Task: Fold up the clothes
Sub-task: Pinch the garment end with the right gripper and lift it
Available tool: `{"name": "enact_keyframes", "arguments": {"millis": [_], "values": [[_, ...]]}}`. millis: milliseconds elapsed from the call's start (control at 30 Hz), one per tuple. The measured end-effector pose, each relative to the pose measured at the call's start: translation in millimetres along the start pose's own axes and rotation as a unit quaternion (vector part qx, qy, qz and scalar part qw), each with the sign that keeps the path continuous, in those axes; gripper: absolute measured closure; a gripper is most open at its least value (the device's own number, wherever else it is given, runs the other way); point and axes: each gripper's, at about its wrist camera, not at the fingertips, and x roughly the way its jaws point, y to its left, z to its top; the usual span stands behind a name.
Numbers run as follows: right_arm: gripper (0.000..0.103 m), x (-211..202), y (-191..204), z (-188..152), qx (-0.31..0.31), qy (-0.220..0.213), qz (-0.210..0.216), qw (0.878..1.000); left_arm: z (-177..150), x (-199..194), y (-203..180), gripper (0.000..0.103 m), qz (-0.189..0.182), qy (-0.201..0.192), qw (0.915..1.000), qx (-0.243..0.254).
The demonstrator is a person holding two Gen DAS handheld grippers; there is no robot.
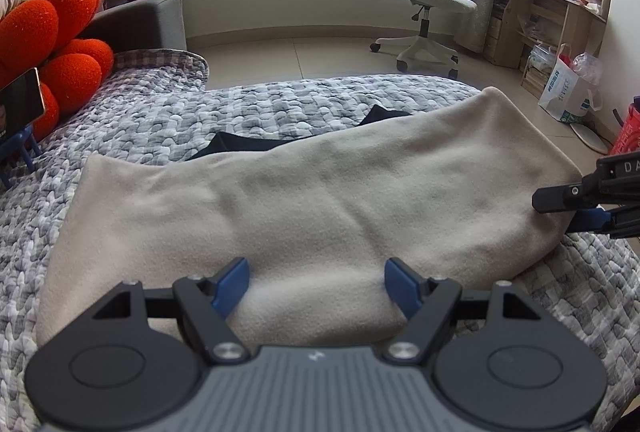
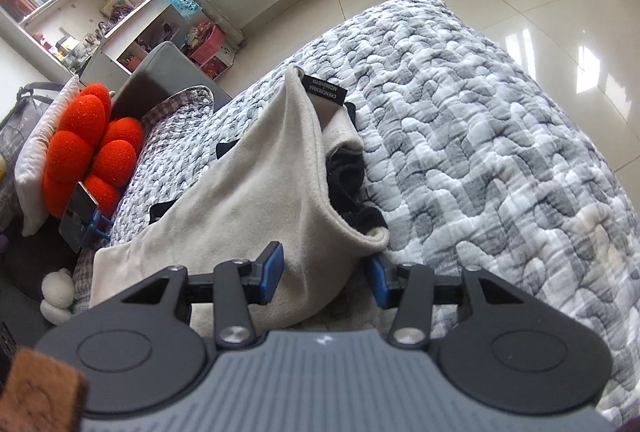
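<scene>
Left wrist view: a beige fleece garment (image 1: 304, 199) lies folded across the quilted grey bedspread (image 1: 160, 119), reaching its right edge, with a black garment (image 1: 240, 145) peeking from beneath. The left gripper (image 1: 316, 282) hovers over its near hem, jaws wide, gripping nothing. The right gripper (image 2: 326, 280), jaws half-open, straddles the fleece's corner. A red flower-shaped cushion (image 1: 60, 43) and a propped phone (image 1: 20, 107) sit at the left edge.

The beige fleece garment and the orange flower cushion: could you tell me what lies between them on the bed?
In the left wrist view, only bare grey quilted bedspread separates the beige fleece garment from the orange flower cushion.
</scene>
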Motion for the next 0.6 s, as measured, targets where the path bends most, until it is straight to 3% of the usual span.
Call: {"name": "enact_keyframes", "arguments": {"millis": [133, 333, 467, 600], "values": [[0.053, 4, 7, -2, -0.033, -0.012, -0.001, 0.999, -1, 0, -2, 0.027, 0.001, 0.000, 1.0000, 0.002], [0.053, 9, -7, 1, 0.026, -0.014, 0.025, 0.999, 0, 0, -1, 0.027, 0.000, 0.001, 1.0000, -0.002], [0.053, -6, -3, 2, 0.011, -0.041, 0.058, 0.997, 1, 0, 0, 0.027, -0.002, 0.001, 1.0000, -0.005], [0.053, 4, -12, 1, 0.035, -0.007, 0.029, 0.999, 1, 0, -1, 0.027, 0.000, 0.001, 1.0000, -0.002]]}}
